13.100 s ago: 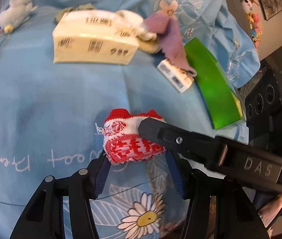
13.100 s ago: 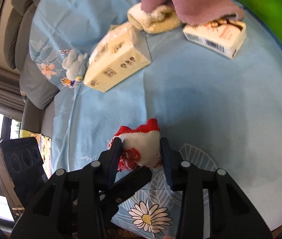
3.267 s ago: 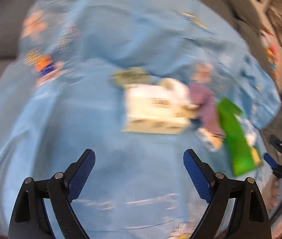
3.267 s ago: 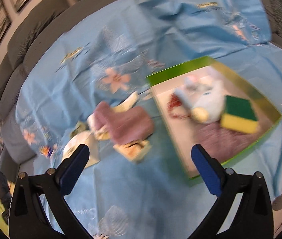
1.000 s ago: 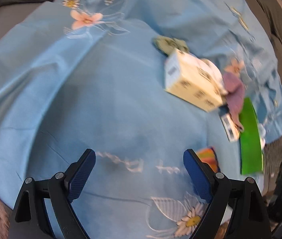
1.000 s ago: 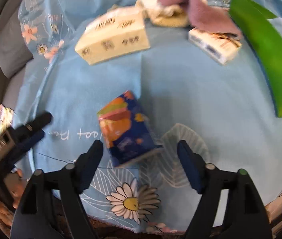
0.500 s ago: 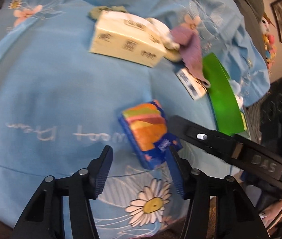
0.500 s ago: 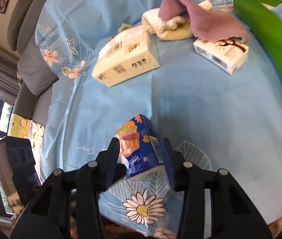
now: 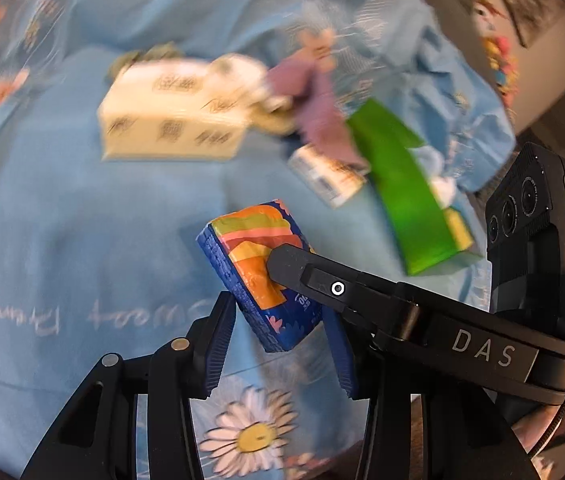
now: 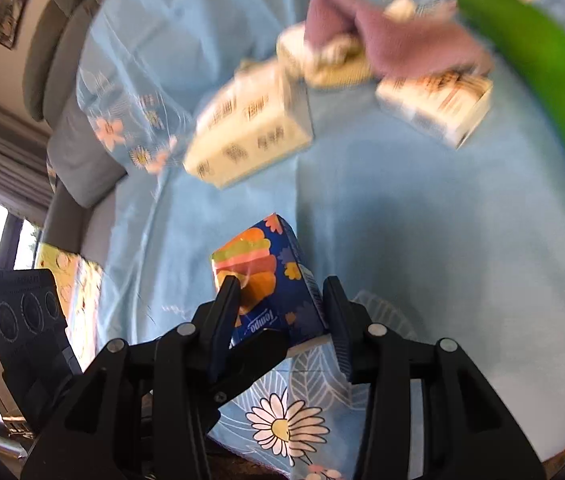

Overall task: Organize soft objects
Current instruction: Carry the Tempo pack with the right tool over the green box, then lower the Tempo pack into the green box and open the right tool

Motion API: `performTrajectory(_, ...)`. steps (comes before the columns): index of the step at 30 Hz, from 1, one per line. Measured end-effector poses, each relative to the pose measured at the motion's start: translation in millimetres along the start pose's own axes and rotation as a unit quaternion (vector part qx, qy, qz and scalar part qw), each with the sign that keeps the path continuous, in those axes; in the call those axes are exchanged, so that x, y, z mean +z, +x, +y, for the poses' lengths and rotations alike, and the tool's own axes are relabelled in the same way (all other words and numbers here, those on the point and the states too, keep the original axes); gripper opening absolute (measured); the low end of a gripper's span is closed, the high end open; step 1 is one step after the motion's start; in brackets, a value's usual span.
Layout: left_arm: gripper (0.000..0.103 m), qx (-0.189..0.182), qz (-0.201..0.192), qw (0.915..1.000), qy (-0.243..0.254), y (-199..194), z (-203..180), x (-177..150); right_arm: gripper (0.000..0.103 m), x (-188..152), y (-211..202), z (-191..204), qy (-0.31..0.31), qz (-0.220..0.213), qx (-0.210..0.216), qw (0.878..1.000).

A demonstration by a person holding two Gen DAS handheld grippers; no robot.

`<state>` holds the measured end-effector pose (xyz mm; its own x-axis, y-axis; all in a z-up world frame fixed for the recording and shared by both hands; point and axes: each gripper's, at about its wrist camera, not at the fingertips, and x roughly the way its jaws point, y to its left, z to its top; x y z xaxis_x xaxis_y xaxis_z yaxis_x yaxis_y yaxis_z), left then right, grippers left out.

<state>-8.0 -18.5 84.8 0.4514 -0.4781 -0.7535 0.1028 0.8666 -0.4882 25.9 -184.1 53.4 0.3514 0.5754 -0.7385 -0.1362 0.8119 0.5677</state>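
Observation:
A blue tissue pack (image 9: 250, 248) with orange stripes stands tilted just above the flowered blue sheet (image 9: 82, 240). My left gripper (image 9: 278, 308) has its jaws closing, and both pads lie against the pack's lower sides. One finger of my right gripper (image 9: 302, 272) crosses over the pack from the right. In the right wrist view the tissue pack (image 10: 266, 256) sits between the pads of my right gripper (image 10: 281, 284), which is shut on it. There a left finger (image 10: 258, 344) shows under the pack.
Further back lie a large cream tissue pack (image 9: 170, 120), a purple cloth (image 9: 314, 88), a small white box (image 9: 326, 172) and a green tray (image 9: 402, 184) holding a yellow sponge (image 9: 458, 228). Grey sofa cushions (image 10: 70, 40) rise behind the sheet.
A second ago both grippers stood wide open around the pack on the sheet. Both have since shut onto it, the left one swinging in and rolling, and the pack now sits tilted and slightly raised.

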Motion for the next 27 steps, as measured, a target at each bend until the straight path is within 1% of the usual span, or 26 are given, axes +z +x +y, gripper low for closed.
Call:
performTrajectory(4,0.046,-0.028,-0.022,0.9981,0.05,-5.2,-38.4,13.7,0.042,7.1,-40.6,-3.8,0.003,-0.055,-0.01,0.998)
performTrajectory(7,0.046,-0.052,-0.033,0.9943,0.087,-2.9,-67.2,25.0,0.043,12.7,-73.4,-10.9,0.011,-0.102,-0.022,0.994)
performTrajectory(11,0.046,-0.079,-0.035,0.9883,0.126,7.2,-103.9,39.5,0.043,19.6,-111.1,-29.6,0.029,-0.153,-0.04,0.987)
performTrajectory(14,0.046,-0.1,-0.031,0.983,0.151,20.9,-127.3,47.7,0.043,24.1,-131.0,-47.2,0.046,-0.181,-0.052,0.981)
performTrajectory(15,0.046,-0.109,-0.027,0.9805,0.161,28.6,-135.9,50.9,0.043,25.1,-135.4,-52.2,0.052,-0.189,-0.056,0.979)
performTrajectory(19,0.046,-0.12,-0.012,0.9765,0.178,47.2,-155.2,57.2,0.044,28.8,-147.6,-74.1,0.075,-0.206,-0.066,0.974)
performTrajectory(27,0.046,-0.129,0.019,0.9719,0.196,76.8,-177.6,64.2,0.044,38.0,-155.8,-110.6,0.117,-0.217,-0.075,0.966)
